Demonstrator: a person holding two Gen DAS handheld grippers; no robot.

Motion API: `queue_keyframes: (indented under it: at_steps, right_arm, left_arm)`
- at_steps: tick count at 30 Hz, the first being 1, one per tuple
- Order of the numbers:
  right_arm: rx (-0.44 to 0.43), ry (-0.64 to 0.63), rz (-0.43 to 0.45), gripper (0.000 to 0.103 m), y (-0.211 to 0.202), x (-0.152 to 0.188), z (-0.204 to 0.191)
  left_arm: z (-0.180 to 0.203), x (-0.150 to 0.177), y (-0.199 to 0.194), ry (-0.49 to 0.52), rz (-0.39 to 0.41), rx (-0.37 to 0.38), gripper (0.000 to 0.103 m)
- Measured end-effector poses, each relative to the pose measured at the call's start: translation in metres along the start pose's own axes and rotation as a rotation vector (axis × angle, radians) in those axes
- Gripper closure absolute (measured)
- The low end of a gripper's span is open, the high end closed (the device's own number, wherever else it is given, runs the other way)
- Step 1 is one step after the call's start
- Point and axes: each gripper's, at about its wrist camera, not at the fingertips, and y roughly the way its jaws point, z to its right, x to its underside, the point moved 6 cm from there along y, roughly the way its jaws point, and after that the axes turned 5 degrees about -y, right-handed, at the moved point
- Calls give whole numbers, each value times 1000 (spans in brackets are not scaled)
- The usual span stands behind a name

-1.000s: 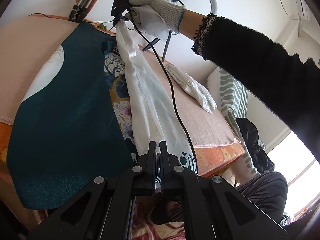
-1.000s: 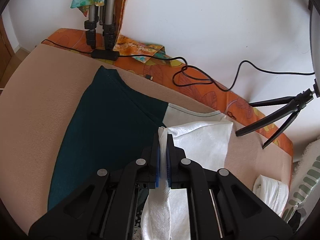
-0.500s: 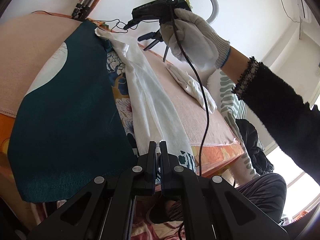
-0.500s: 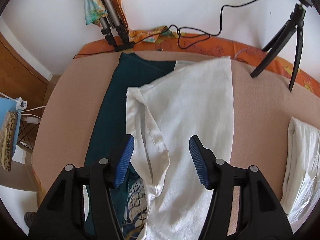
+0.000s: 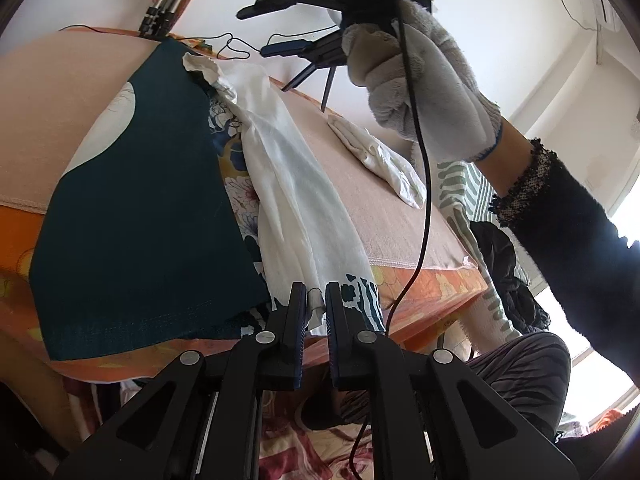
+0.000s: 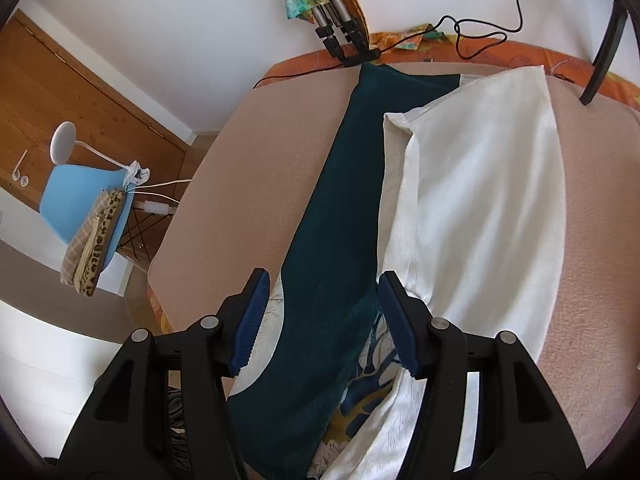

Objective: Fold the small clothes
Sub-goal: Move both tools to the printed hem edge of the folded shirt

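Observation:
A white garment (image 5: 288, 184) lies lengthwise over a dark teal garment (image 5: 132, 208) on the beige-covered bed (image 5: 60, 92). Its near corner hangs between the fingers of my left gripper (image 5: 316, 292) at the bed's front edge. Those jaws are opening, with a small gap showing and the cloth loose in it. A gloved hand holds my right gripper (image 5: 260, 30) high over the far end, open and empty. In the right wrist view that right gripper (image 6: 322, 280) hovers over the teal garment (image 6: 340, 240), with the white garment (image 6: 480, 184) to its right.
A folded white cloth (image 5: 376, 156) lies on the right side of the bed. Tripod legs (image 6: 600, 52) and black cables (image 6: 480, 36) sit along the far edge by the wall. A blue chair (image 6: 80, 196) with a lamp stands left of the bed.
My right gripper let go of the white garment's far corner, opened wide and swung away over the teal garment. The white garment dropped flat. My left jaws parted slightly.

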Motion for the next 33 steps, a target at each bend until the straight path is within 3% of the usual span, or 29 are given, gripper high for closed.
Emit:
queue_keyframes:
  at_steps: [4, 9, 12, 18, 24, 26, 27, 30, 33]
  right_arm:
    - [110, -4, 55, 43, -53, 42, 6]
    - [278, 4, 14, 43, -80, 116, 20]
    - [331, 13, -21, 43, -81, 164, 23]
    - [323, 90, -58, 43, -75, 232, 33]
    - [267, 139, -51, 46, -76, 260, 37]
    - [250, 140, -43, 46, -78, 261, 37]
    - [242, 137, -39, 46, -78, 262, 35]
    - [227, 122, -29, 46, -78, 262, 30]
    - [221, 101, -31, 46, -75, 264, 24]
  left_arm:
    - [2, 1, -8, 15, -10, 2, 86]
    - [-3, -5, -16, 10, -7, -15, 66]
    - [-6, -11, -11, 3, -13, -43, 65]
    - [20, -11, 0, 183, -8, -127, 65]
    - [25, -10, 29, 321, -57, -223, 65]
    - [22, -10, 35, 335, -68, -210, 80]
    - [18, -9, 37, 325, -80, -196, 96]
    - [8, -11, 36, 208, -104, -119, 100]
    - [-1, -21, 11, -28, -66, 41, 100]
